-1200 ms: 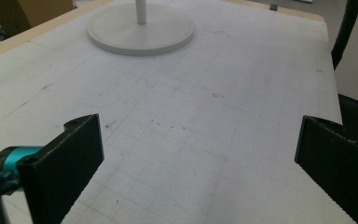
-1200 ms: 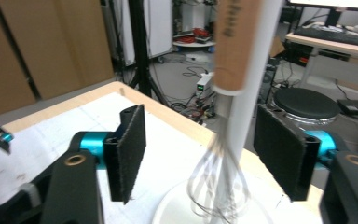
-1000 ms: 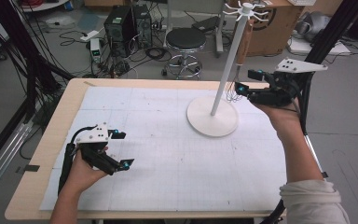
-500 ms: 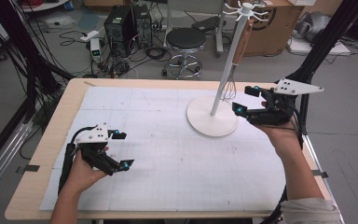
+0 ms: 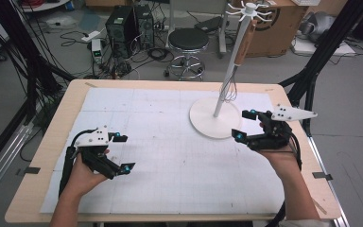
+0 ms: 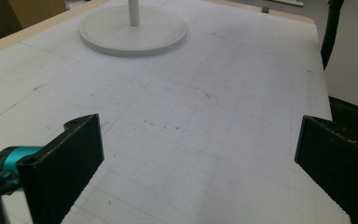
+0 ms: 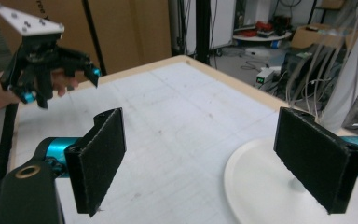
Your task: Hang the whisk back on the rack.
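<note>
Whisk (image 5: 238, 71) hangs on the stand (image 5: 216, 124); your right gripper (image 5: 246, 124), beside its base, and left gripper (image 5: 122, 152) hold fingers wide, empty, probably finished.

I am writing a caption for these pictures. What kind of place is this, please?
Probably a lab or workshop set up for recording, not a home: a computer tower with loose cables on the floor, black rig poles, cardboard boxes, and a gridded mat on the table.
</note>
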`<state>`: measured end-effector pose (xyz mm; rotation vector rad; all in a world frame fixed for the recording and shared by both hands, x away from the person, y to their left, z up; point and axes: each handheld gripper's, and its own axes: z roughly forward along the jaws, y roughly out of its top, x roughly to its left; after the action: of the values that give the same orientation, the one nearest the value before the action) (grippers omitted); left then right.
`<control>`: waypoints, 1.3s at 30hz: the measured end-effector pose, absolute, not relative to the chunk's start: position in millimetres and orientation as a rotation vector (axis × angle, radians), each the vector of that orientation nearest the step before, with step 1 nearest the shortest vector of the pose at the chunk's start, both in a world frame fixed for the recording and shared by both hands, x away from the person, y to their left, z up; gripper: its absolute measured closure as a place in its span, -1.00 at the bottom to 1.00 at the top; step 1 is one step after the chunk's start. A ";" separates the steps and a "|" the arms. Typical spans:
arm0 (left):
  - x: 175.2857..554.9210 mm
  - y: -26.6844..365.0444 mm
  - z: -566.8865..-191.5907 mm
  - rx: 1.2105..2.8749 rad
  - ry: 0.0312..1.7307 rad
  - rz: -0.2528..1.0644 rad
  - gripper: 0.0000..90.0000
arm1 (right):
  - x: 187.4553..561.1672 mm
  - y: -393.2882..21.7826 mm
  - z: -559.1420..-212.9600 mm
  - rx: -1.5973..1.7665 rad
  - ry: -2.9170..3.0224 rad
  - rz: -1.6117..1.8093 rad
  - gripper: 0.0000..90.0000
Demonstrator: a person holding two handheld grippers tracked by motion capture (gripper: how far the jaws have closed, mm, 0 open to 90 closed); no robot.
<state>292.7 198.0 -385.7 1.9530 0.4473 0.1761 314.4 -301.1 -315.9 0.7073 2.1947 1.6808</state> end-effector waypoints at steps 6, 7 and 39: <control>292.4 197.2 -387.3 1.942 0.442 0.165 -0.96 | 304.6 -305.8 -342.0 0.721 2.213 1.653 -0.66; 292.7 196.7 -388.1 1.942 0.440 0.159 -0.96 | 303.5 -306.0 -344.1 0.733 2.221 1.644 -0.67; 292.8 188.7 -394.2 1.917 0.415 0.108 -0.96 | 289.2 -315.7 -390.1 0.798 2.275 1.572 -0.68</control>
<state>292.8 188.7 -394.2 1.9169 0.4148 0.1080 289.2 -315.7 -390.1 0.7982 2.2752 1.5716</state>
